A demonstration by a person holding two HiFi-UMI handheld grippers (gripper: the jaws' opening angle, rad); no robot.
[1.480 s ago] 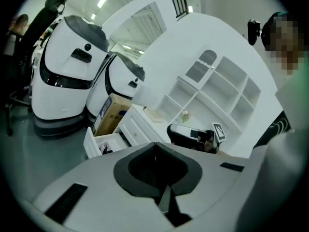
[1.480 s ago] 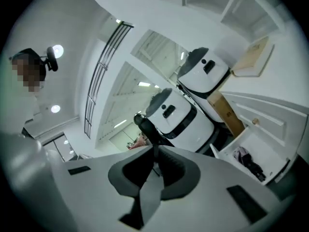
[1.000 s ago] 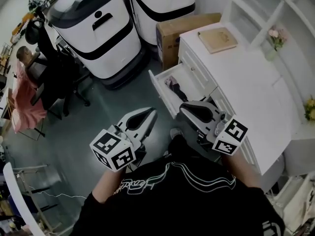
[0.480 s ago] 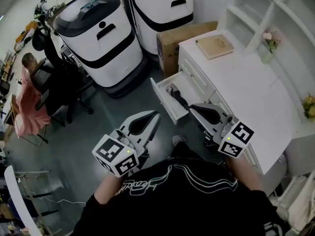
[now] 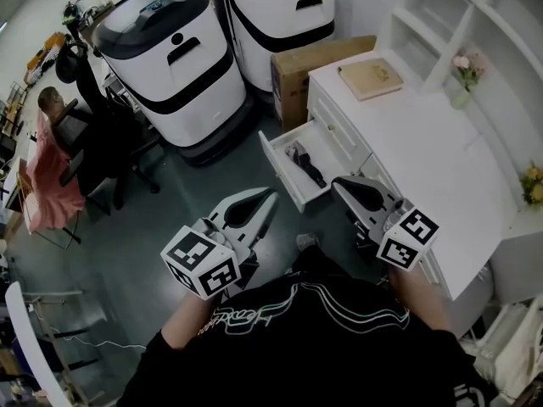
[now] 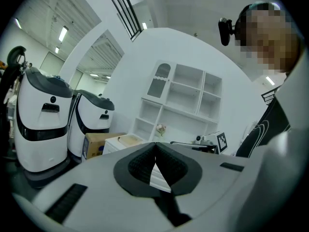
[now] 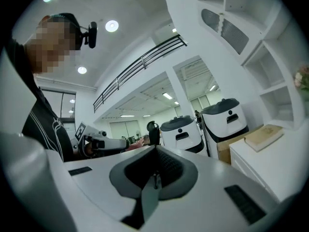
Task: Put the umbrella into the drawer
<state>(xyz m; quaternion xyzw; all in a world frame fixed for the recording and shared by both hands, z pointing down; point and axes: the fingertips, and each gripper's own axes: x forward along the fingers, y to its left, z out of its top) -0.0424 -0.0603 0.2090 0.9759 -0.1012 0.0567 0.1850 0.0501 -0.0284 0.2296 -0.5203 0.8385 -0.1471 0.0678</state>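
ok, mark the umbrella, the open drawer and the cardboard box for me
umbrella (image 5: pixel 306 164): head view, middle of its dark folded body.
drawer (image 5: pixel 278 172): head view, white front panel.
cardboard box (image 5: pixel 316 54): head view, top flap.

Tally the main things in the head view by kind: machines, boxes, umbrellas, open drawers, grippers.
white-and-black machines: 2
cardboard box: 1
umbrella: 1
open drawer: 1
grippers, the left gripper and the right gripper, both shut and empty: 2
Total: 7
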